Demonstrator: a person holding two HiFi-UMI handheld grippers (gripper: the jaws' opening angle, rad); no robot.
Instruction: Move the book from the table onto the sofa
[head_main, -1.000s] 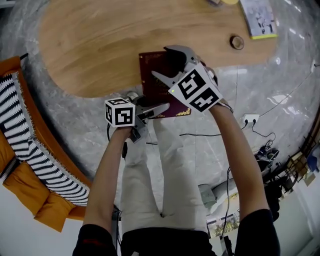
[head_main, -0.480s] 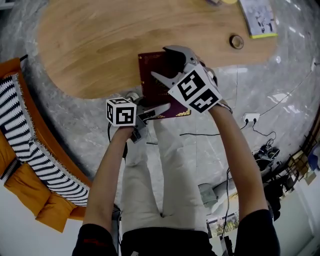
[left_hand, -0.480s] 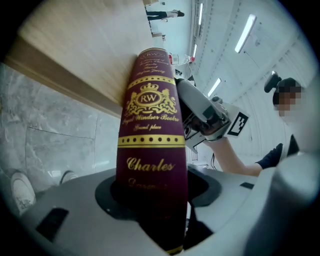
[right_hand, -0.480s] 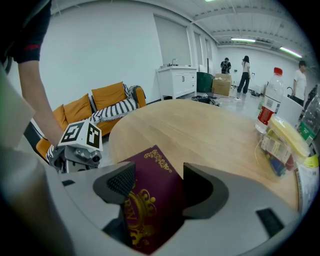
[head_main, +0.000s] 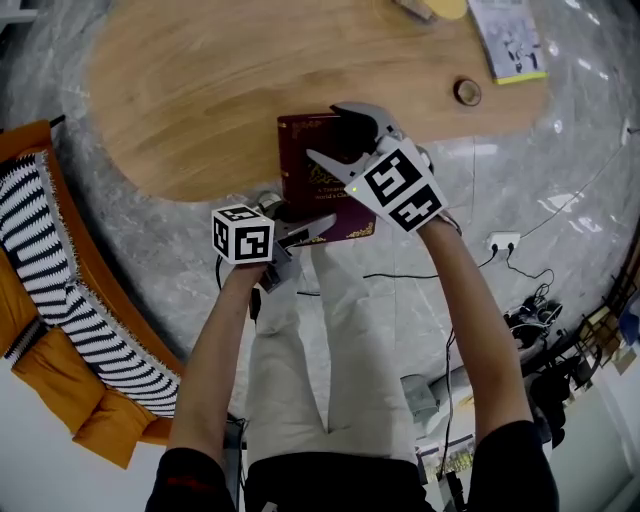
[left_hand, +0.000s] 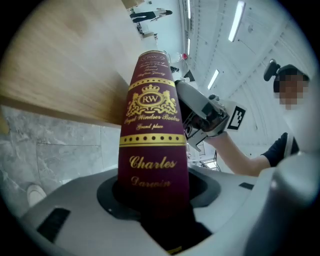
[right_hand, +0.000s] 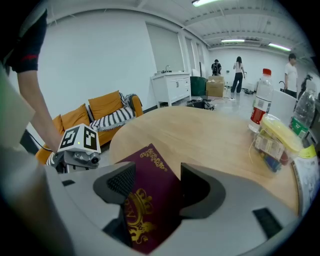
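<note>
The book (head_main: 305, 195) lies cover up at the near edge of the desk (head_main: 190, 90), with its near end pushed out past the rim. It is probably kept there so that one jaw can be passed beneath it. The left gripper (head_main: 318, 224) is brought in almost level from the near side, and the lower end of the spine is taken between its jaws. In the left gripper view the gilt-lettered spine fills the gap, with a pad against each cover. These jaws have just been closing, and the book is judged to be clenched across its thickness.

The right gripper (head_main: 340, 135) is tilted downward over the far half of the cover. Its jaws are spread, and the cover with its gold crest is seen flat through the gap, so nothing is grasped there. Whether the tips rest on the cover cannot be told. This gripper is probably held there to steady the book while the grip at the spine is made.

The sofa (head_main: 80, 420), orange under a striped throw (head_main: 60, 300), stands well off to the left of the left jaws, so a lift and a leftward swing are called for. A hardback held by one corner may droop or slip, so a second grip by the right jaws would be prudent.
</note>
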